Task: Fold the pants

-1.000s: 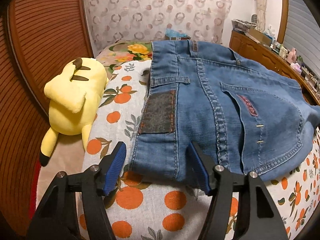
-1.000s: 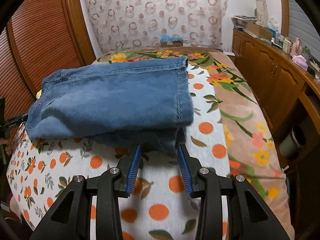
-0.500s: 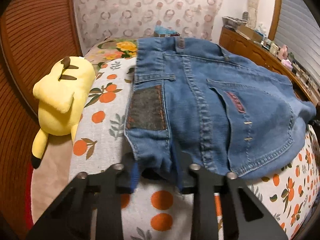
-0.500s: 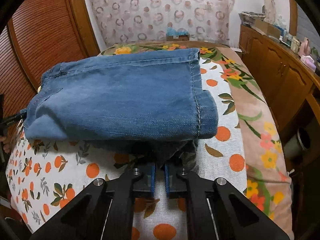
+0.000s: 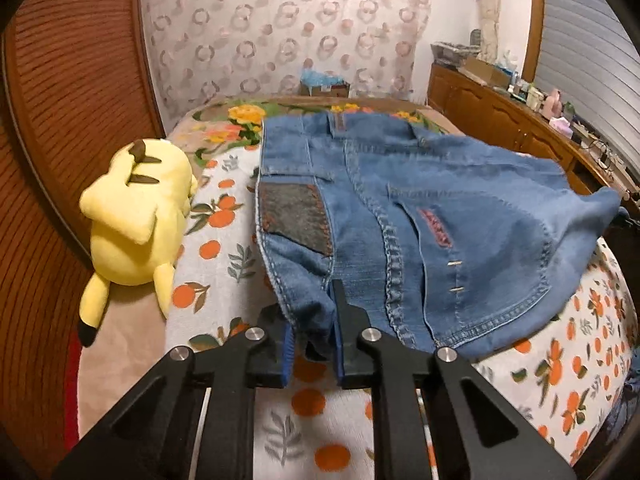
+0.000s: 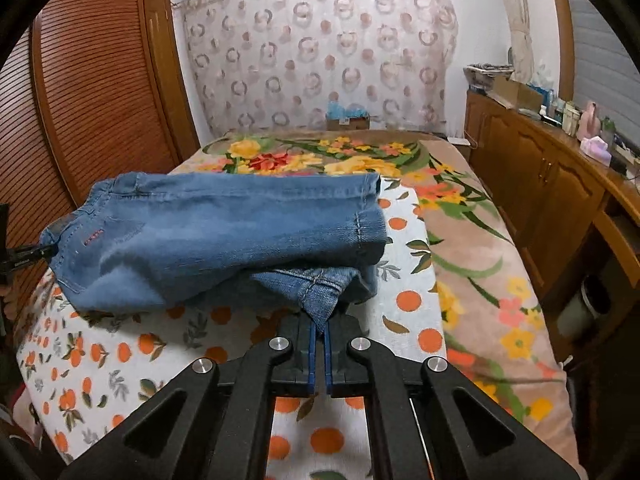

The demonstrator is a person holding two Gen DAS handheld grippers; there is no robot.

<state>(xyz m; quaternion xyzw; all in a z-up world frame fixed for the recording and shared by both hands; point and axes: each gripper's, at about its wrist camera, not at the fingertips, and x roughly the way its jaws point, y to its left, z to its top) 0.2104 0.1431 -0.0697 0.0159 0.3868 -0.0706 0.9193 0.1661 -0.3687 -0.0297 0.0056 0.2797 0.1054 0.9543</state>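
Observation:
Folded blue jeans (image 5: 420, 216) lie on the bed, waistband and back pocket toward the left wrist view. My left gripper (image 5: 312, 336) is shut on the near waistband edge and lifts it a little. In the right wrist view the jeans (image 6: 224, 236) are a folded stack. My right gripper (image 6: 319, 344) is shut on the near lower corner of the folded leg end, raised slightly off the bed. The left gripper's tip (image 6: 24, 258) shows at the jeans' far left end.
A yellow plush toy (image 5: 136, 224) lies left of the jeans by the wooden wardrobe (image 5: 60, 100). The bed has an orange-print sheet (image 6: 120, 352) and a floral blanket (image 6: 472, 248). A wooden cabinet (image 6: 552, 184) with clutter runs along the right.
Both grippers went from open at the jeans' near edge to shut on the denim. Both then lifted the held edges slightly upward.

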